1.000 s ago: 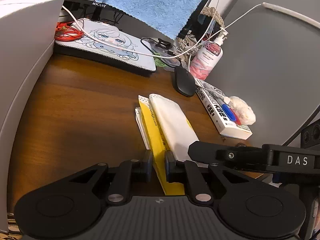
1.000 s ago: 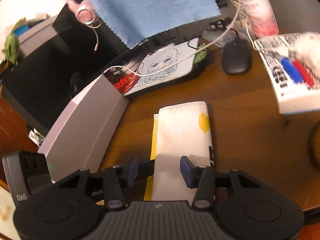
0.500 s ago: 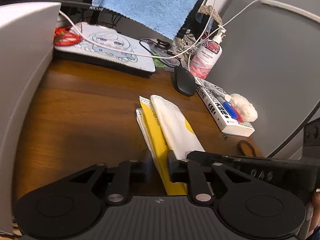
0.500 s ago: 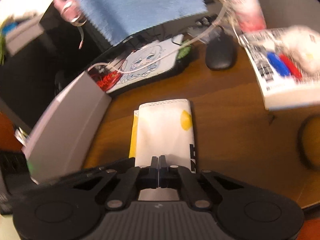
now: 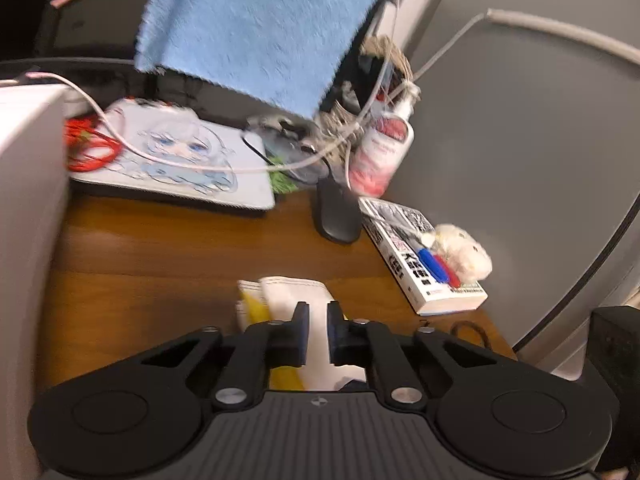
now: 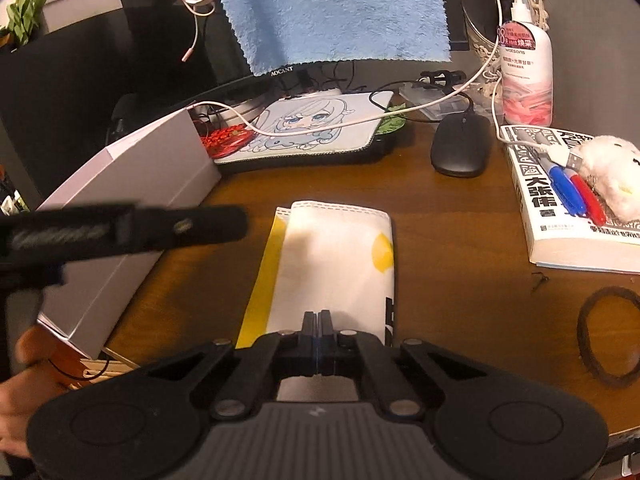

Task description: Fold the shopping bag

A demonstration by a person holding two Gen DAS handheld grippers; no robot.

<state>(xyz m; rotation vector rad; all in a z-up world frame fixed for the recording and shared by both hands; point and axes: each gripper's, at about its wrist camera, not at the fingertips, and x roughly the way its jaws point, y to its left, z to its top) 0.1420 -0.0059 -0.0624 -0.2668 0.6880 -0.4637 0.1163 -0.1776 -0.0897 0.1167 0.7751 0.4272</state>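
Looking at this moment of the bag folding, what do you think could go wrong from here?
1. The right gripper is shut on the near edge of the folded shopping bag; a pull might slide the whole bundle instead of folding it.
2. The yellow layer pokes out on the left, so the next fold may come out uneven.
3. The left gripper shows a narrow gap over the bag; the layers may spring open.

Bare wooden desk [image 6: 460, 248] lies open to your right of the folded shopping bag [image 6: 336, 256], up to the book [image 6: 560, 216] and the hair tie [image 6: 608, 332]. On the left, the white box [image 6: 132, 216] crowds the bag closely. Ahead, the black mouse [image 6: 460, 148] and the mouse pad [image 6: 312, 128] close off the far edge.
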